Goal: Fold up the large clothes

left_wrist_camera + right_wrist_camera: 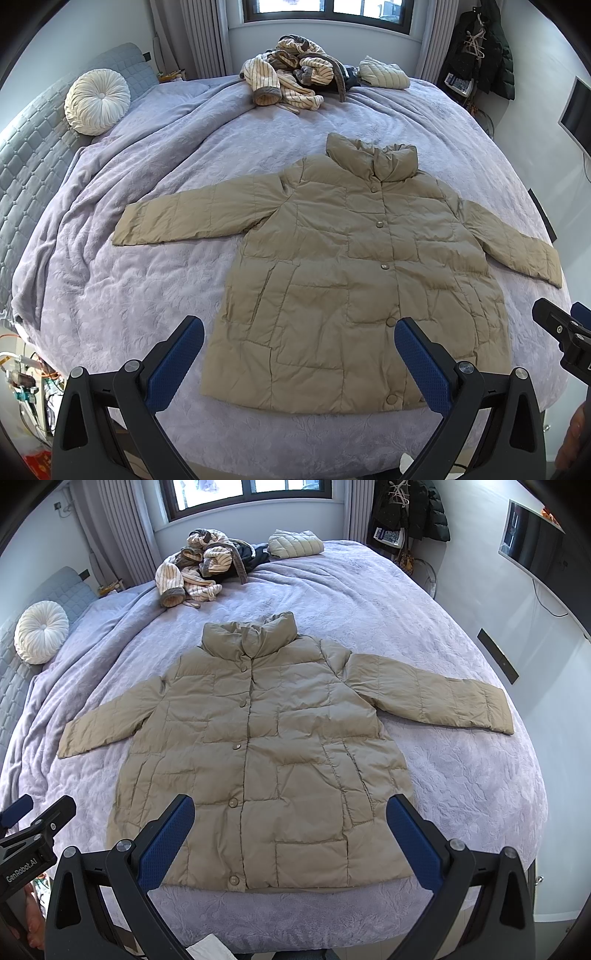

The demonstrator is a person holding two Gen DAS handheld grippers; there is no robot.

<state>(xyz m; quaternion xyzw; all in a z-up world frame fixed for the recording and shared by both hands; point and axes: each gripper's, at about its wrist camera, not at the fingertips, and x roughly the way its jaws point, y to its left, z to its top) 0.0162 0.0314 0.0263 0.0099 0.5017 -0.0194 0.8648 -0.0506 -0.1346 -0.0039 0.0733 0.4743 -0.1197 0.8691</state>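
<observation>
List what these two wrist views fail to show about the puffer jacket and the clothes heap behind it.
- Puffer jacket: back face hidden, lying against the bedspread, both views.
- Hem corners: covered by left claw and right claw fingers.
- Dark garment: buried under the striped robe; type unclear.

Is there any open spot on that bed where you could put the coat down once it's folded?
Yes. Bare blanket lies between the jacket and the round pillow, and another open patch sits under its other sleeve. The far end is crowded: a striped clothes heap beside a folded pale jacket.
</observation>
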